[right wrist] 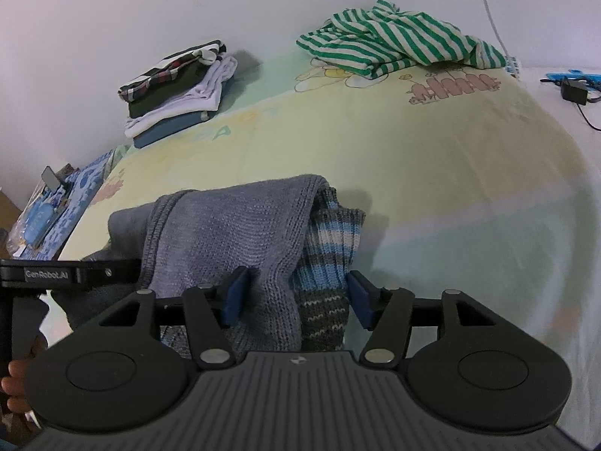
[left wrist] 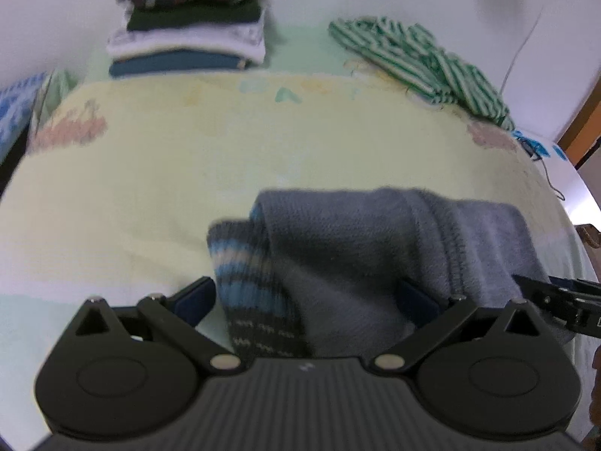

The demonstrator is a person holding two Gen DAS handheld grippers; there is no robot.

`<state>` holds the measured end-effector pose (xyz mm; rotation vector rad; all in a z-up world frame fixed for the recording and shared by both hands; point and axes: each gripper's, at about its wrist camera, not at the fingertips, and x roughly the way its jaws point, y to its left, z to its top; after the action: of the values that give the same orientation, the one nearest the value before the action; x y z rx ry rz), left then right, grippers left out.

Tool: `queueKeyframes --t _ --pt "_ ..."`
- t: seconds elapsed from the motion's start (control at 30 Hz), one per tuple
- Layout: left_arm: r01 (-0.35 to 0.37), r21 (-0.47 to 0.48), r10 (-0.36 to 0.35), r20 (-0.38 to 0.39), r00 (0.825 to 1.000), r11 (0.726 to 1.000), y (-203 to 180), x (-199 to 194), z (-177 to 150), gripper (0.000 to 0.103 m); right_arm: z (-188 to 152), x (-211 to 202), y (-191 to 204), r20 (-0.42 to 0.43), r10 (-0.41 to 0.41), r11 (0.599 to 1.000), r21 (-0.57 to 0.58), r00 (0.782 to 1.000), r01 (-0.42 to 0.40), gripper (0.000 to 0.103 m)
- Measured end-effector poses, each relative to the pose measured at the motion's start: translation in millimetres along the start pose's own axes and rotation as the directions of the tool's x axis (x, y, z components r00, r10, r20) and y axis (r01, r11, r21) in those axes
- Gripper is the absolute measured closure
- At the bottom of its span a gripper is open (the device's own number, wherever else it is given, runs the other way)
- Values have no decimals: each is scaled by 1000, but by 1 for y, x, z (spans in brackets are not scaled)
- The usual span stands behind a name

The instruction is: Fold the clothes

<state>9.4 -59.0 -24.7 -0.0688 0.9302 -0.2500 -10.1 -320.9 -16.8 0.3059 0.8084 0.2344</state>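
The bed [right wrist: 432, 173] carries everything: at its near edge, about six o'clock in both views, lies the grey sweater [right wrist: 233, 233], bunched in a thick fold with its striped cuff [right wrist: 330, 248] tucked alongside. At eleven o'clock sits a folded stack [right wrist: 176, 90]; at one o'clock a striped shirt [right wrist: 394, 37] waits unfolded. The right gripper [right wrist: 296, 297] is spread, knit between its pads but not visibly pinched; the left gripper [left wrist: 306, 300] also stands wide around the bundle. With neither tool clamping, the springy knit could relax and the fold sag open, or the cuff could slide off the near edge. A pad snagging a loop on withdrawal might drag the layers askew.
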Motion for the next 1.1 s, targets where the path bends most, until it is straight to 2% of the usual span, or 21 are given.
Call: queueKeyframes --t 0.13,0.33,0.63,0.83,0.93,1.1 --pt "75 -42 -77 -46 996 996 10 0 4 1 6 -3 1 -18 16 999 -32 1000 -16 44" --pt "89 -48 -90 -27 996 995 19 -16 -2 1 11 -15 3 -4 21 997 -68 1000 -21 45" --pt "58 -3 -58 -85 995 998 9 1 -13 1 -2 -10 0 -37 -12 999 -52 999 10 43" --pt "70 -29 -73 -108 991 997 15 11 -13 1 -4 -3 -8 -46 18 1000 23 999 -17 40" --pt "63 10 -61 -109 992 998 10 15 -12 1 -3 5 -10 -55 41 998 58 998 -38 36" --pt "25 38 -21 -109 994 999 -2 20 -10 1 1 16 7 -64 36 999 -20 997 -37 36"
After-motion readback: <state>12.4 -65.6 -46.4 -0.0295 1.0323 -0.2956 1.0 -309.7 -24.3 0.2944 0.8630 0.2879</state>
